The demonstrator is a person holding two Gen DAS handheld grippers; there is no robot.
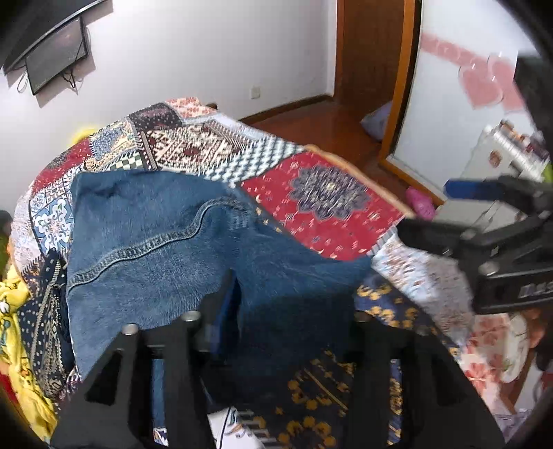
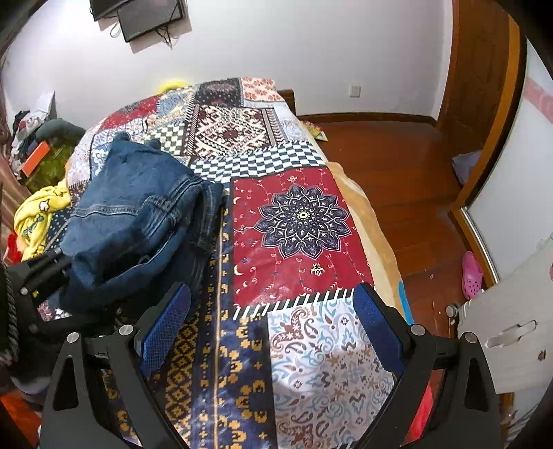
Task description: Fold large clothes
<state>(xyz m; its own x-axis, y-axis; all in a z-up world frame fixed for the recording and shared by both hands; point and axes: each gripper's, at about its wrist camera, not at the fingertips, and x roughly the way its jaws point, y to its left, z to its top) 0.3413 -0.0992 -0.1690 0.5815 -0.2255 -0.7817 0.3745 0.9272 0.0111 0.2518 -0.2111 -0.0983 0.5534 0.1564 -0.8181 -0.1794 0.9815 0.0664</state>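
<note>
Right gripper (image 2: 273,321): black frame with blue textured pads (image 2: 166,324), jaws spread wide, nothing between them, hovering over the near end of the multicolour patchwork bedspread (image 2: 304,362).

Left gripper (image 1: 287,331): black frame. In its own view the denim hangs over the finger area and hides the tips; the view is motion-blurred. From the right wrist view it sits at the left (image 2: 41,276) with its fingers at the near edge of the cloth. Looks clamped on the denim, but the contact itself is not visible, so can't tell for certain.

Task item: large blue denim garment with stitched seams (image 2: 138,221). It lies bunched on the left side of the bed, part lifted at the near edge and already doubled over itself. Seam curve shows in the left view (image 1: 138,248).

Step, my read: mid-fold, with the left side lifting or carrying an edge while the right is free. The next move likely calls for the right gripper to come across and catch the opposite edge or corner. Both can then draw the layer flat and even.

Further out: yellow printed cloth (image 2: 38,217) beside the bed on the left, wooden floor (image 2: 397,165), pink shoe (image 2: 471,274), wall-mounted dark screen (image 2: 148,17).
</note>
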